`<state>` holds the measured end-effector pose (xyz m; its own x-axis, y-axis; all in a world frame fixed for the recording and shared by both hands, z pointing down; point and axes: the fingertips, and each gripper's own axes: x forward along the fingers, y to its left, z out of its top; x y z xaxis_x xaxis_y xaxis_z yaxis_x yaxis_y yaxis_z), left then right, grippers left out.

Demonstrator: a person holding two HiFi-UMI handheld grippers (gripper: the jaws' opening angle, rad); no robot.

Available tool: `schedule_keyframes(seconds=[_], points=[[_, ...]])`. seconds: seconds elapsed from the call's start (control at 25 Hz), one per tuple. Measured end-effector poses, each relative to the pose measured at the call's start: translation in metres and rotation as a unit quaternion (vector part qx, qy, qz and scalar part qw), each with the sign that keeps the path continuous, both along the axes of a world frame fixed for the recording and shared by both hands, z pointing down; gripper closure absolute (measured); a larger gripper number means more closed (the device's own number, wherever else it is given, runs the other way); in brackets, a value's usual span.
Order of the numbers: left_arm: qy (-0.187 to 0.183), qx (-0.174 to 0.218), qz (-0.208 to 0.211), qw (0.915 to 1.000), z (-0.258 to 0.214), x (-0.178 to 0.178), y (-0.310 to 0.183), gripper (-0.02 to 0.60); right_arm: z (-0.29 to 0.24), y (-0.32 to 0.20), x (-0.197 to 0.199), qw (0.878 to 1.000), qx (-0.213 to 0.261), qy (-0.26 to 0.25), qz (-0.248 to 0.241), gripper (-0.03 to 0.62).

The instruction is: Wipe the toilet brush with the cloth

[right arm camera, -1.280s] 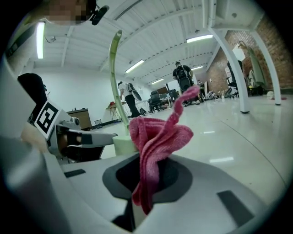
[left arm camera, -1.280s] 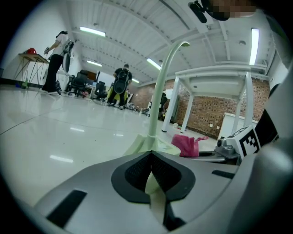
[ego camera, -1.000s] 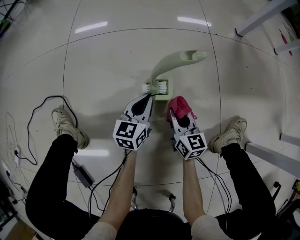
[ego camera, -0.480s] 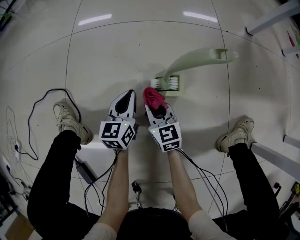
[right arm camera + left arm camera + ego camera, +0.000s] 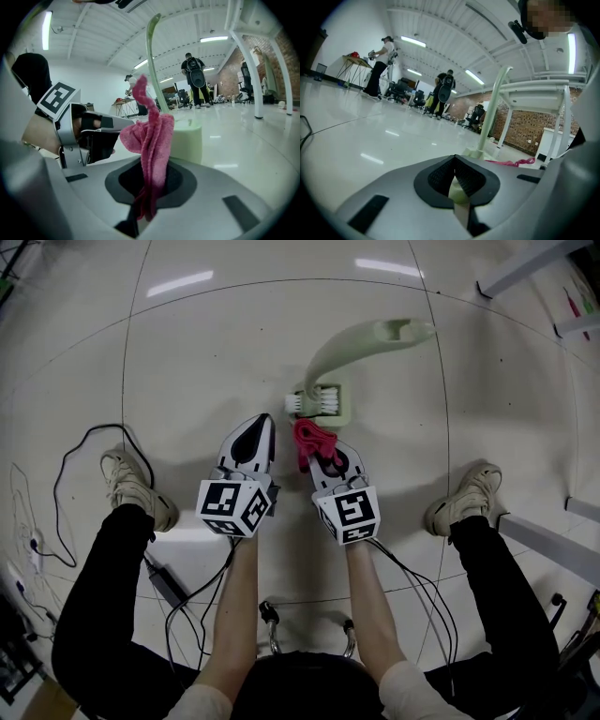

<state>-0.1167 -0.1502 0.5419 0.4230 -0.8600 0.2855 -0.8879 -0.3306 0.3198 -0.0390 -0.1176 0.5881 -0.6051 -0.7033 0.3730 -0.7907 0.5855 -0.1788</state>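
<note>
Looking down on a glossy floor (image 5: pixel 187 362): one pale-green toilet brush (image 5: pixel 349 348) stands w/ bristles in a square base (image 5: pixel 339 414), just ahead of 2 grippers. The right gripper (image 5: pixel 326 452) has its fingers pinching one pink cloth (image 5: pixel 309 437), soft & limp. The left gripper (image 5: pixel 260 422) has its fingers pressed together. The brush looks light, rigid, prob. tippy; steady it by the curved handle.

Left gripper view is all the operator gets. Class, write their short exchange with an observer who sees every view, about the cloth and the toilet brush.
Operator: What holds the pink cloth?
Observer: The right gripper; its jaws are shut on it.
Operator: And the toilet brush, its lower end?
Observer: Its white bristles show low at the green base, just beyond the cloth in the head view.
</note>
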Motion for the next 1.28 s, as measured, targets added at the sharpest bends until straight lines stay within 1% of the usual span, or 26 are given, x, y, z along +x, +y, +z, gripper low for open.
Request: schedule_keyframes(seconds=[0.12, 0.36, 0.4, 0.48, 0.56, 0.6, 0.64, 0.68, 0.76, 0.84, 0.92, 1.0, 1.12, 1.28], points=[[0.003, 0.009, 0.012, 0.9999, -0.009, 0.014, -0.004, 0.577, -0.003, -0.001, 0.025, 1.000, -0.001, -0.011, 0.029, 0.562], [-0.021, 0.021, 0.060, 0.9978, -0.015, 0.038, -0.002, 0.577, -0.004, -0.008, 0.083, 0.995, -0.003, -0.014, 0.101, 0.562], [-0.018, 0.029, 0.072, 0.9968, -0.018, 0.042, 0.000, 0.577, -0.004, -0.010, 0.090, 0.994, -0.003, -0.015, 0.110, 0.562], [0.006, 0.050, 0.100, 0.9937, -0.024, 0.052, 0.004, 0.577, -0.006, -0.012, 0.099, 0.993, -0.002, -0.016, 0.121, 0.562], [0.027, 0.061, 0.125, 0.9900, -0.026, 0.061, 0.010, 0.569, -0.010, -0.013, 0.102, 0.993, 0.002, -0.017, 0.120, 0.562], [0.027, 0.061, 0.136, 0.9884, -0.025, 0.064, 0.012, 0.558, -0.011, -0.013, 0.102, 0.993, 0.003, -0.019, 0.118, 0.562], [0.021, 0.059, 0.151, 0.9866, -0.022, 0.068, 0.014, 0.503, -0.012, -0.012, 0.100, 0.993, 0.003, -0.021, 0.117, 0.562], [0.013, 0.057, 0.167, 0.9843, -0.019, 0.073, 0.016, 0.470, -0.011, -0.011, 0.099, 0.993, 0.001, -0.024, 0.116, 0.562], [-0.009, 0.054, 0.199, 0.9785, -0.013, 0.085, 0.018, 0.423, -0.008, -0.008, 0.096, 0.993, -0.004, -0.028, 0.115, 0.562], [-0.033, 0.054, 0.222, 0.9730, -0.007, 0.095, 0.016, 0.422, -0.005, -0.005, 0.093, 0.993, -0.009, -0.029, 0.112, 0.562], [-0.046, 0.051, 0.235, 0.9697, 0.000, 0.102, 0.012, 0.422, -0.003, -0.002, 0.087, 0.994, -0.013, -0.031, 0.106, 0.562], [-0.040, 0.045, 0.235, 0.9701, 0.003, 0.104, 0.011, 0.422, -0.002, 0.000, 0.081, 0.994, -0.015, -0.035, 0.099, 0.562], [-0.018, 0.041, 0.226, 0.9731, 0.001, 0.105, 0.017, 0.422, -0.003, 0.000, 0.075, 0.995, -0.016, -0.039, 0.094, 0.562], [-0.011, 0.034, 0.228, 0.9730, 0.000, 0.115, 0.031, 0.422, -0.003, -0.007, 0.078, 0.993, -0.016, -0.036, 0.108, 0.562]])
